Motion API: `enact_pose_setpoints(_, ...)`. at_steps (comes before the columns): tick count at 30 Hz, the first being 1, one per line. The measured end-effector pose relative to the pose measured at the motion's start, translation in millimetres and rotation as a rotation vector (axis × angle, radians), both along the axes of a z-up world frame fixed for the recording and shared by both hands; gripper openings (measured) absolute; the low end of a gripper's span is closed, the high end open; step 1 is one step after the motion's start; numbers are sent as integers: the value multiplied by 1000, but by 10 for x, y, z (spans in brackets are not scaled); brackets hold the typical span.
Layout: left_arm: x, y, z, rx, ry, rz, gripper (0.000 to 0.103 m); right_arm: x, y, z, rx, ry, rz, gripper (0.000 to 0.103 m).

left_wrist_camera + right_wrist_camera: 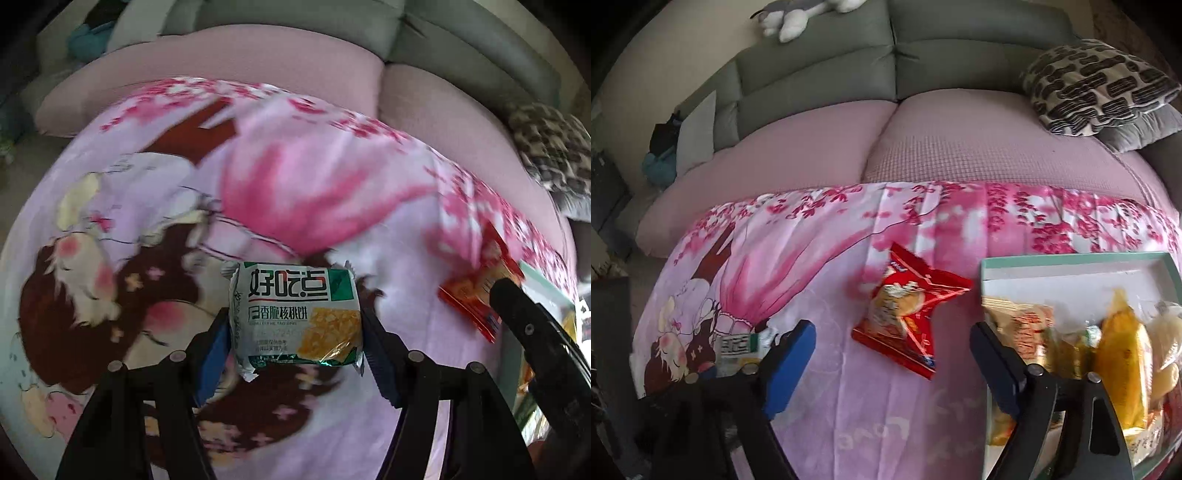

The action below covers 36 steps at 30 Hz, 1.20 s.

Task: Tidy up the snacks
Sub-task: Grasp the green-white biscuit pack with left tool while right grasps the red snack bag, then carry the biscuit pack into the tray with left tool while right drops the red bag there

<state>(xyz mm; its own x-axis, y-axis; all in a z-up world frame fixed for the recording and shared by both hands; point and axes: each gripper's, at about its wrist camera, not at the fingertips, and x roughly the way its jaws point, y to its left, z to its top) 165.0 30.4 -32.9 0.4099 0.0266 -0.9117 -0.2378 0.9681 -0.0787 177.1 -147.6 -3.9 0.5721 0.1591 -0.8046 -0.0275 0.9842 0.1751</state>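
Observation:
My left gripper (pixel 295 325) is shut on a green-and-white biscuit packet (pixel 295 317) and holds it over the pink printed cloth (pixel 147 221). The packet also shows at the left of the right wrist view (pixel 738 349). A red snack packet (pixel 908 314) lies on the cloth just ahead of my right gripper (pixel 892 336), which is open and empty; it also shows at the right of the left wrist view (pixel 476 288). A shallow box with a teal rim (pixel 1071 258) at the right holds several yellow and orange snack packets (pixel 1123 369).
The cloth covers a low table in front of a pink-and-grey sofa (pixel 923 147). A black-and-white patterned cushion (pixel 1097 88) lies at the sofa's right end, a plush toy (pixel 798 14) on its back. The right gripper's arm (pixel 535 339) shows in the left wrist view.

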Motion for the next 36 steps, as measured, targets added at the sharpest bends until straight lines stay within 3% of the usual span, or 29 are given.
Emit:
enact_pose_setpoints(9, 0, 130, 74, -13, -21, 22, 69, 269, 126, -169, 12, 46, -17, 81)
enact_pose_setpoints(11, -6, 123, 82, -16, -23, 18, 69, 328, 108, -210, 4, 60, -41, 71)
enact_pose_setpoints(15, -8, 118, 96, -22, -27, 12, 69, 383, 50, -242, 10, 70, -73, 61)
enact_pose_setpoints(17, -12, 124, 105, -25, -28, 12, 69, 385, 23, -250, 5, 70, -86, 47)
enact_pose_setpoints(19, -12, 127, 117, -23, -30, 11, 69, 382, -4, -262, 7, 74, -93, 43)
enact_pose_setpoints(25, -24, 103, 208, -29, -56, 1, 69, 276, -34, -171, 13, 38, -86, 41)
enact_pose_setpoints(36, -132, -82, 604, -63, -168, -57, 69, -214, -275, 466, 53, -111, -125, 41)
